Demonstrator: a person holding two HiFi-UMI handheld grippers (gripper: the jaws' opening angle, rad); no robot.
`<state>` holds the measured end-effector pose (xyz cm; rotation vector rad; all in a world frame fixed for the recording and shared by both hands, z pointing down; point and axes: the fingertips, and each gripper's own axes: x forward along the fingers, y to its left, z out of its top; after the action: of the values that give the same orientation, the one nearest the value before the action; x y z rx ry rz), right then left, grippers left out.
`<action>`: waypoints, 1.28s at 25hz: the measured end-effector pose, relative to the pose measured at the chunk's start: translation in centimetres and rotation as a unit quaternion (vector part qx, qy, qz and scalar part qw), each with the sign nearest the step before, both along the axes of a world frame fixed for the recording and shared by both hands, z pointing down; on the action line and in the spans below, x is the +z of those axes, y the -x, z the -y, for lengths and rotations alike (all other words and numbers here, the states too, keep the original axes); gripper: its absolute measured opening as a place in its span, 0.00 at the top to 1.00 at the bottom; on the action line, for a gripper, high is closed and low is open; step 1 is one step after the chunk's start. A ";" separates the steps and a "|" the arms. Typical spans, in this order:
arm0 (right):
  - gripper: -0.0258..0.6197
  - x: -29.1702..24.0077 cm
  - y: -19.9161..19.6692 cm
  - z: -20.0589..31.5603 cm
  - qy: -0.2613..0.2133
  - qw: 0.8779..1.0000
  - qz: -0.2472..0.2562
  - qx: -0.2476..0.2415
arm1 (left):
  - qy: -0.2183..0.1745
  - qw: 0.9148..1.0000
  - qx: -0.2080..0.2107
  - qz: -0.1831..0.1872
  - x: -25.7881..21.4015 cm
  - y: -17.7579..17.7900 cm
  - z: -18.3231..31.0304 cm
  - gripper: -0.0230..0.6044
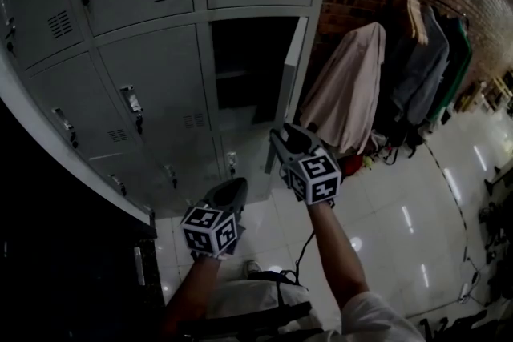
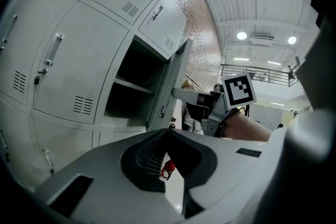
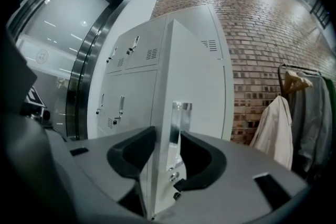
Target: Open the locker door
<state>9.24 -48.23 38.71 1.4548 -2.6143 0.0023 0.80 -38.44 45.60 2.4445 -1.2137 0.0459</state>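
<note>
**A:** Grey steel locker door (image 1: 293, 64): where is it, and how does it stand?

**B:** Upper middle of the head view, swung out at the right of its dark compartment (image 1: 244, 64). Its long axis is upright and its free edge points toward us.

**A:** And the claws?

**B:** The right gripper (image 3: 168, 136) grasps that edge at the handle plate (image 3: 181, 113). The left gripper (image 2: 168, 132) is clenched on nothing. Their cubes (image 1: 319, 176) carry square black-and-white markers.

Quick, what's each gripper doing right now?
Left gripper: jaws closed, empty.
Right gripper: jaws closed on the locker door edge.
</note>
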 end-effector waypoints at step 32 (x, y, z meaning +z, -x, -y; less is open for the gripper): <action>0.81 0.7 -18.2 -0.1 0.012 0.988 0.030 0.149 | -0.003 0.996 0.085 0.004 0.5 -9.7 1.9 0.97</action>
<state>27.46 -48.10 39.40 1.8482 -2.4046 0.1107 10.45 -40.38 46.14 2.5501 -1.0071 0.1008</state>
